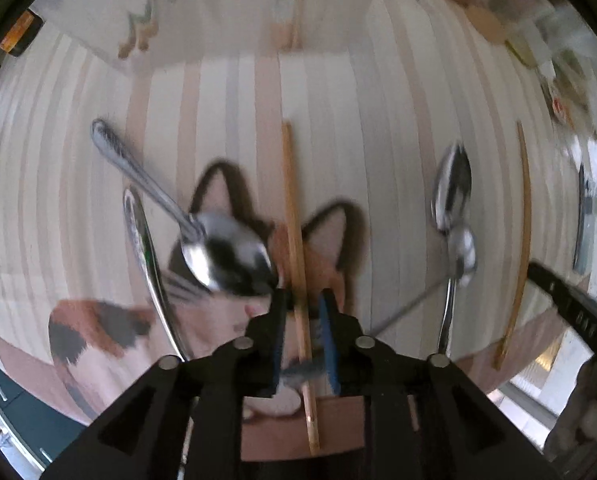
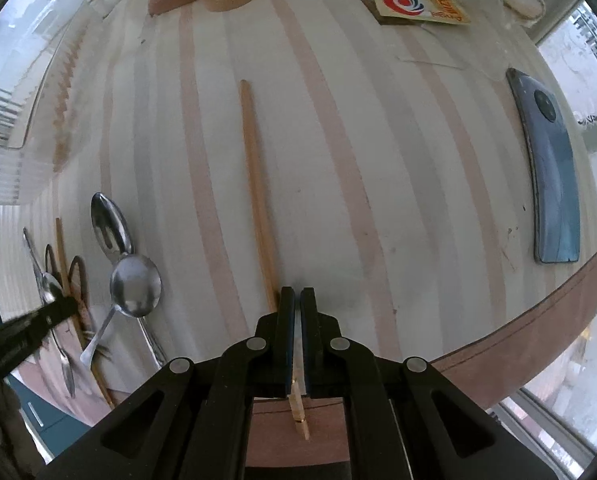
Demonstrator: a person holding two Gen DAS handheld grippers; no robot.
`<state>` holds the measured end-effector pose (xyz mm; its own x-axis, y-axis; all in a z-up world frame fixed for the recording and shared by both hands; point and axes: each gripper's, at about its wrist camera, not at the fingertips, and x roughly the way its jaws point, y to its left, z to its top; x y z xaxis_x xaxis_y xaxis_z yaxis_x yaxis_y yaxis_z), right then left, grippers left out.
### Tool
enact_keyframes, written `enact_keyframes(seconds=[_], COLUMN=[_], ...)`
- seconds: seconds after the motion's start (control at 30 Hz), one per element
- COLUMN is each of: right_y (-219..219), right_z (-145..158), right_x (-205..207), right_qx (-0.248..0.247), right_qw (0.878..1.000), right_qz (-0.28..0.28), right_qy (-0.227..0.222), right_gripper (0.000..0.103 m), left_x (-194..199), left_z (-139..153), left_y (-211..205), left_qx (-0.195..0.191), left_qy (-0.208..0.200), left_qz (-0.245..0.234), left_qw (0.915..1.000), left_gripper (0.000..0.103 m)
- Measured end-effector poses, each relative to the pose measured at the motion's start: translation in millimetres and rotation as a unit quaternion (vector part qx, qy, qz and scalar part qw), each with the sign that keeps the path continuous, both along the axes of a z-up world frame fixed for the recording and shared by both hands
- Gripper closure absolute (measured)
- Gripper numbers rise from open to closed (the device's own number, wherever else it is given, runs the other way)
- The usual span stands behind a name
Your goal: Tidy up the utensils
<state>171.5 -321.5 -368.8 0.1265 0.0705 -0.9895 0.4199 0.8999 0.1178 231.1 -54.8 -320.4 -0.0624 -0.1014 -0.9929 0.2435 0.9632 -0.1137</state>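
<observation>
The left tongs pointed down at the striped worktop, jaws a little apart with a wooden chopstick running between the blue pads; whether the pads pressed on it could not be told. The chopstick lay across a cat-shaped mat, just beside a spoon. Two more spoons lay well to the right. The right tongs were clamped together on a second chopstick, which stretched away over the worktop. A phone lay well apart near the edge
</observation>
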Motion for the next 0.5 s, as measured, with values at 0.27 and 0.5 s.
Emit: enact_keyframes(seconds=[0.27,0.5], right_y=[25.7,32.2], right_z=[5.2,7.1], right_x=[10.0,9.3], right_qx=[-0.039,-0.046], right_qw=[0.999,0.998], right_qz=[0.032,0.034], right_qy=[-0.003,-0.001], right_gripper=[0.103,0.103], left_x=[-15.2,-22.4], left_z=[2.3,1.6], left_y=[-57.0,-78.3], left_qx=[0.004,0.001], left_qy=[-0.044,-0.044], left_qz=[-0.02,-0.055], left_qw=[0.9988,0.9975], left_gripper=[0.099,0.095])
